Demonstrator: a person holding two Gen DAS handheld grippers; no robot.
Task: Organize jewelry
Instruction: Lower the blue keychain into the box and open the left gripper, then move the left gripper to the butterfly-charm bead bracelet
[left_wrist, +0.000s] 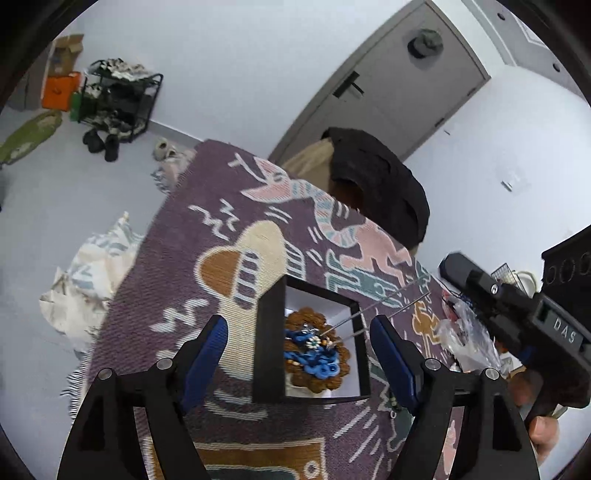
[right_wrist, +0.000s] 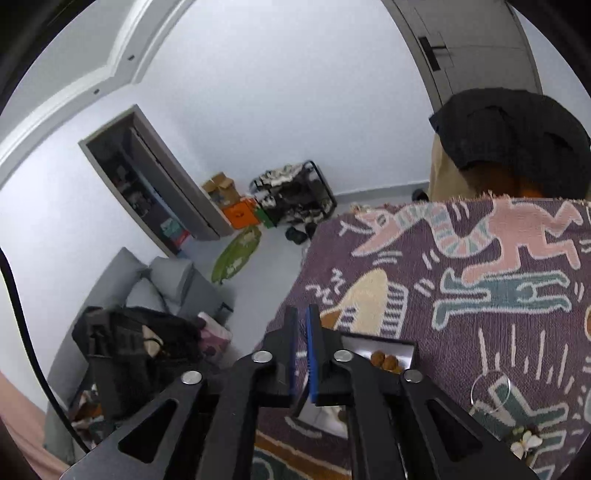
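The black square box with a white lining (left_wrist: 266, 339) sits on the bench under its purple patterned woven cloth (left_wrist: 221, 192), already holding a brown beaded piece (left_wrist: 341, 356) and a tangle of blue beads (left_wrist: 314, 356). More waits outside it, I'd say: a clear ring (right_wrist: 491, 391) and a small white flower piece (right_wrist: 526, 443) lie on the cloth, plus crumpled clear plastic bags (left_wrist: 467, 332). The left claw (left_wrist: 299, 362) hangs released over the box, gripping nothing. The right claw (right_wrist: 302, 354) stands narrowly parted and empty.

Brown and blue beaded jewelry (left_wrist: 316, 349) heaped inside open black box (left_wrist: 269, 339), white-lined.
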